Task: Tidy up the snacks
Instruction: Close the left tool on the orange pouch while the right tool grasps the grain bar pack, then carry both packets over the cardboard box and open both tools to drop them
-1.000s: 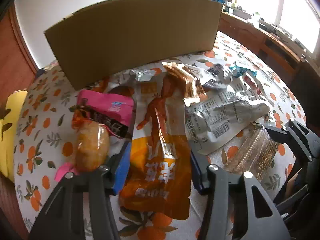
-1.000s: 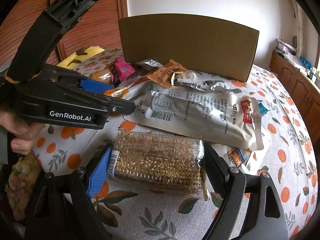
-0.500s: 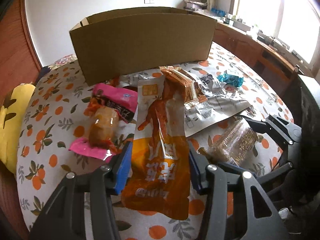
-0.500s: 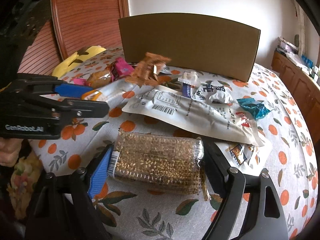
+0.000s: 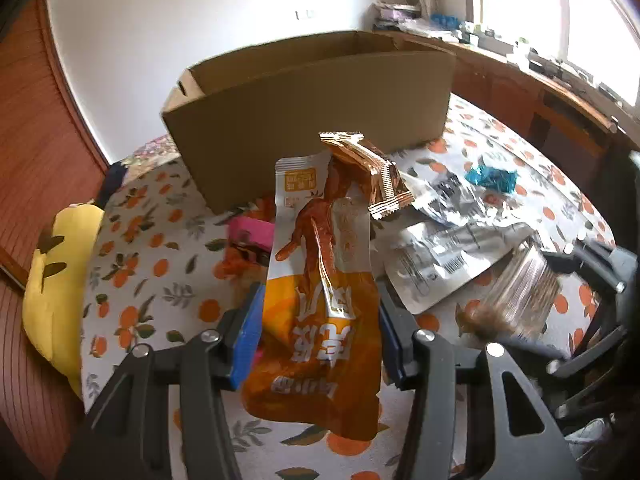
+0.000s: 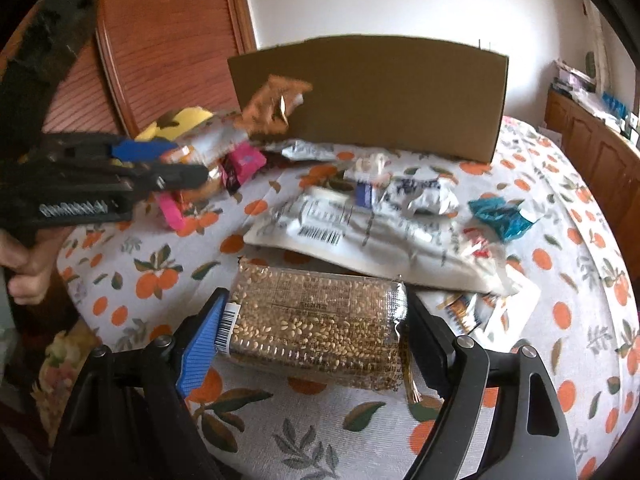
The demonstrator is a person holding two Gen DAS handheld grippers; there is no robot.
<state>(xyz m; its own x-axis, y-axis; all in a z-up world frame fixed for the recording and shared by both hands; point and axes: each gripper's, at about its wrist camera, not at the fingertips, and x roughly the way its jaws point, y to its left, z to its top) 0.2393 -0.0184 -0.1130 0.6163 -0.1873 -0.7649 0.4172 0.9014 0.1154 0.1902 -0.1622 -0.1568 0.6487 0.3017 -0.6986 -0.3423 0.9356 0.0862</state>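
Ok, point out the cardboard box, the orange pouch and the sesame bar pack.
cardboard box (image 5: pixel 312 120): left wrist view, front wall.
orange pouch (image 5: pixel 320 344): left wrist view, orange lower half.
sesame bar pack (image 6: pixel 316 320): right wrist view, middle of clear wrapper.

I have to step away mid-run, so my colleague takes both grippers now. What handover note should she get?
Left gripper: shut on the orange pouch, lifted, with a copper wrapper riding on its top.
Right gripper: shut on the sesame bar pack, just above the table.
Cardboard box: open behind the pile; no snacks visible inside.
Left: box both, then the white bag, teal wrapper, pink pack.
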